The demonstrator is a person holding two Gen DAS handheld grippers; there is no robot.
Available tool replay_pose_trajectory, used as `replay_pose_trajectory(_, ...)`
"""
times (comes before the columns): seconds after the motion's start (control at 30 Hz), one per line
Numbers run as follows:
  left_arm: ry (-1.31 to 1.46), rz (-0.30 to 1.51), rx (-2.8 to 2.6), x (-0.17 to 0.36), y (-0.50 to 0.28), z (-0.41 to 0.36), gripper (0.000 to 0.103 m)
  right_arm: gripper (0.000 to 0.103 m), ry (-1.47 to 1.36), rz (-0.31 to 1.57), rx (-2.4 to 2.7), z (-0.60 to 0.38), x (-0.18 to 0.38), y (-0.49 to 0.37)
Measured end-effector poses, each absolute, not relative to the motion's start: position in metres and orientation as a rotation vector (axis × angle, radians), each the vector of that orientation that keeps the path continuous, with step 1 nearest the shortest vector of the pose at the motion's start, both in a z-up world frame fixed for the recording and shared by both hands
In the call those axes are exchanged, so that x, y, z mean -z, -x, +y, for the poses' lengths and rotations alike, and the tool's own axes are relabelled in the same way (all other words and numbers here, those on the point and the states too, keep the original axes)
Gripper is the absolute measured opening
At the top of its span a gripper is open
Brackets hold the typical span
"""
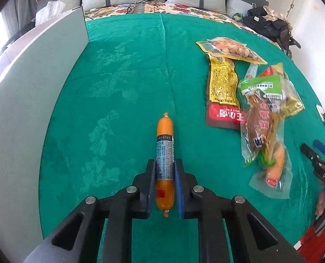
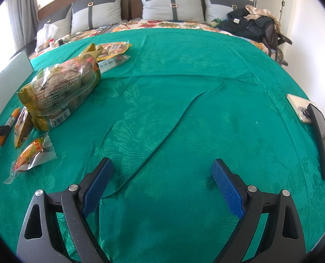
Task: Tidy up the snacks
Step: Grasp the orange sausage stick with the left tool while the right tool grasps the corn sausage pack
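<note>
grey board [image 1: 31, 100] upright at left edge of green bedspread [image 1: 123, 70] | left tool [image 1: 165, 171] clamped on orange sausage stick [image 1: 165, 151], pads at its label, stick pointing away | snack packet pile [image 1: 256, 100] to the right | right tool [image 2: 162, 175] wide, nothing between pads | phone [image 2: 300, 109] far right

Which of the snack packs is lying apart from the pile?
The orange sausage stick, lying alone on the green cloth, clamped between the left gripper's jaws. The other packs overlap in a pile.
</note>
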State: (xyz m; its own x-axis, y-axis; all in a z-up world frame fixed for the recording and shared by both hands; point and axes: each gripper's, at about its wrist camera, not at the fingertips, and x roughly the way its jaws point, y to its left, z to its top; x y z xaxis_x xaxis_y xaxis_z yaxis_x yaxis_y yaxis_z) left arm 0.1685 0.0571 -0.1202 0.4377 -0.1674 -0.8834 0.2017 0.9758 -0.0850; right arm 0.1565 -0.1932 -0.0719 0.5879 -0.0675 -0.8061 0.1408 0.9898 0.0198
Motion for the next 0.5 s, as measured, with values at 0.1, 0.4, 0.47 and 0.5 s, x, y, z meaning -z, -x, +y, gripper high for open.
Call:
replay_pose_trajectory(0.1,-0.086,1.057,0.198,0.124,-0.158,0.055,0.073,0.094,-0.084,0.935,0.121,-0.193,0.072,-0.156)
replay_pose_trajectory(0.4,-0.058,0.955,0.104,0.138,-0.163,0.064,0.102,0.094,-0.084,0.934,0.12,-0.193,0.072,-0.156)
replay_pose_trajectory(0.47,-0.053,0.954,0.103,0.139,-0.164,0.066,0.103,0.094,-0.083,0.932,0.119,-0.193,0.072,-0.156)
replay_pose_trajectory(0.5,-0.053,0.953,0.103,0.139,-0.164,0.066,0.103,0.094,-0.083,0.933,0.119,-0.193,0.072,-0.156)
